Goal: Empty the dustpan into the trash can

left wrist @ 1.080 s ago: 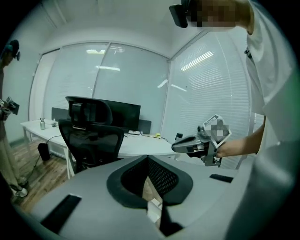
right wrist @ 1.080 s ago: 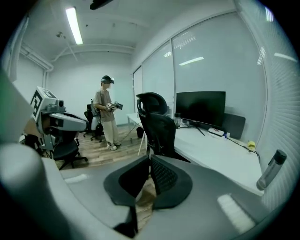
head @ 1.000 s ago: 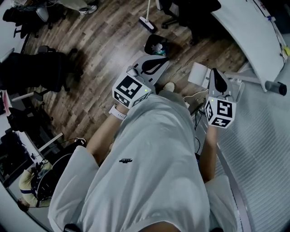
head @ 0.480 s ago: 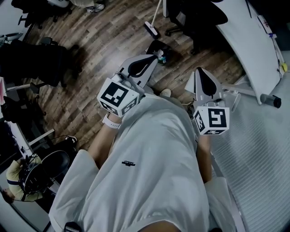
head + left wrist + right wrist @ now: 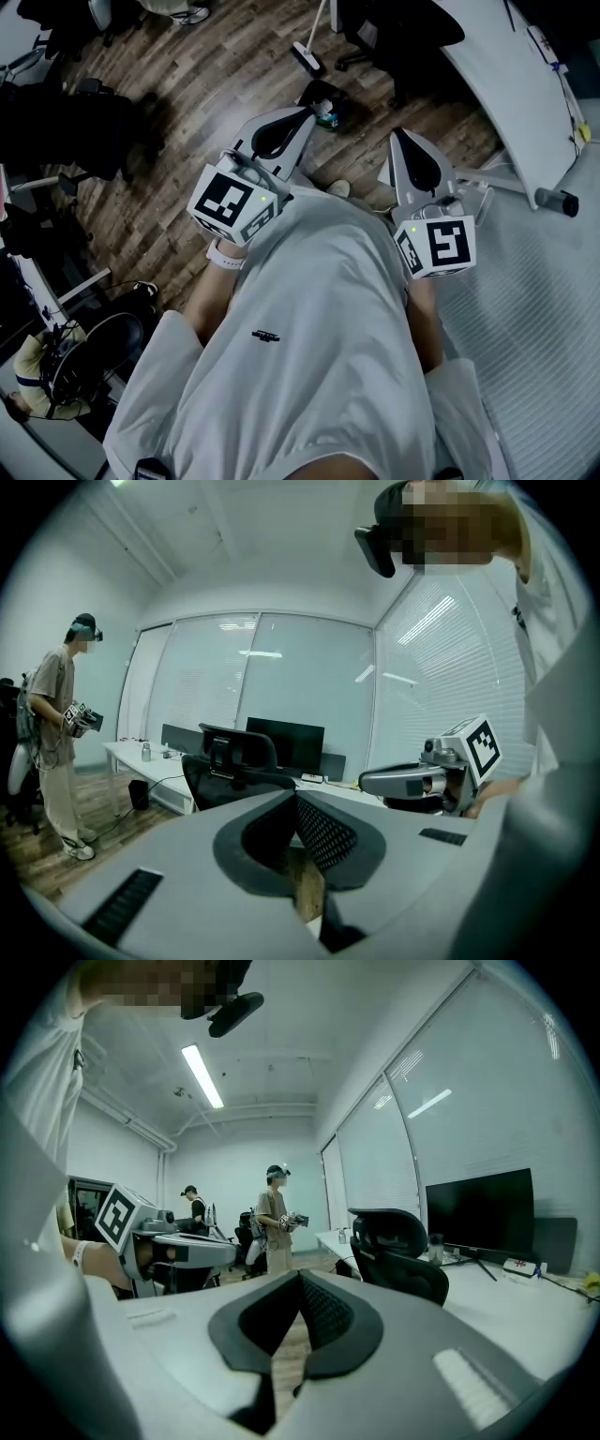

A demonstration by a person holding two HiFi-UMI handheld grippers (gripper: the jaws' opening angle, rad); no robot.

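Observation:
From the head view, a black trash can (image 5: 323,101) with litter in it stands on the wood floor ahead of me. A broom (image 5: 306,58) with a white handle rests just beyond it. I cannot make out a dustpan. My left gripper (image 5: 305,113) is held in front of my body and points toward the can. It is shut and holds nothing. My right gripper (image 5: 395,134) is level beside it, also shut and holding nothing. In the left gripper view the jaws (image 5: 295,799) meet at their tips, as they do in the right gripper view (image 5: 300,1279).
A white desk (image 5: 525,84) curves along the right, with black office chairs (image 5: 394,28) near it. More dark chairs (image 5: 84,131) stand at the left. Another person (image 5: 37,375) is at the lower left. A person (image 5: 56,733) stands by a desk, and others (image 5: 277,1218) further off.
Both grippers have risen and tipped up toward level, now reaching further out in front of my body. Both have stayed shut with nothing in them.

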